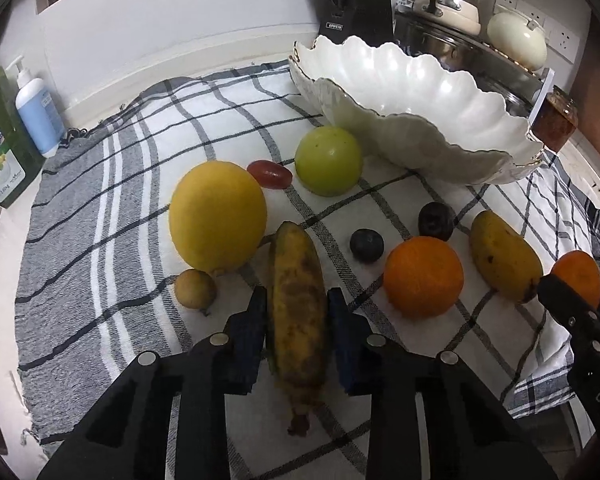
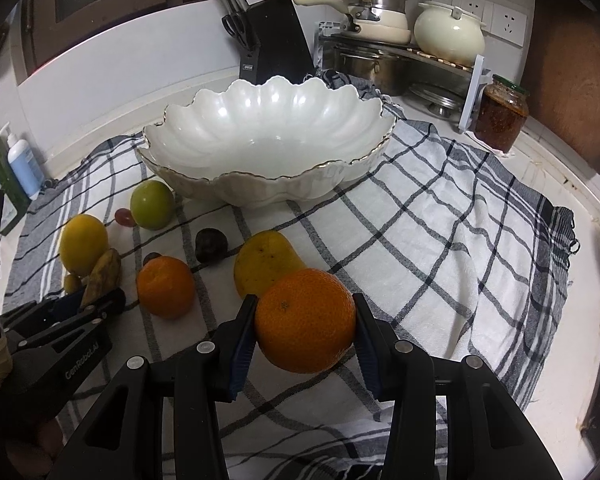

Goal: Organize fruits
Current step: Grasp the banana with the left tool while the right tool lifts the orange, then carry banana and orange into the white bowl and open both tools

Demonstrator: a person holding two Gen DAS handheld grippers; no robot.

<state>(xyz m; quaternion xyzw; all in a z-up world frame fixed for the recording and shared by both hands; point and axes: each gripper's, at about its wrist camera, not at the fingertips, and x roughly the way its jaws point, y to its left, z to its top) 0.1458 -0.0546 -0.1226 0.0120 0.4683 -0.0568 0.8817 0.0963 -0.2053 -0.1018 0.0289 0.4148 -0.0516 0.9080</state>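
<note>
Left tool (image 1: 296, 312) grips banana (image 1: 296, 300) (spotted) on cloth (image 1: 100, 240).

Left tongs (image 1: 296, 300), right tongs (image 2: 305, 312): matte black frames, blue finger pads (image 2: 242, 344), round silver screws, white "GenRobot.AI" lettering.

Two oranges (image 2: 305, 320) (image 2: 165, 286), one banana (image 1: 296, 300), one bowl (image 2: 260, 140).
</note>
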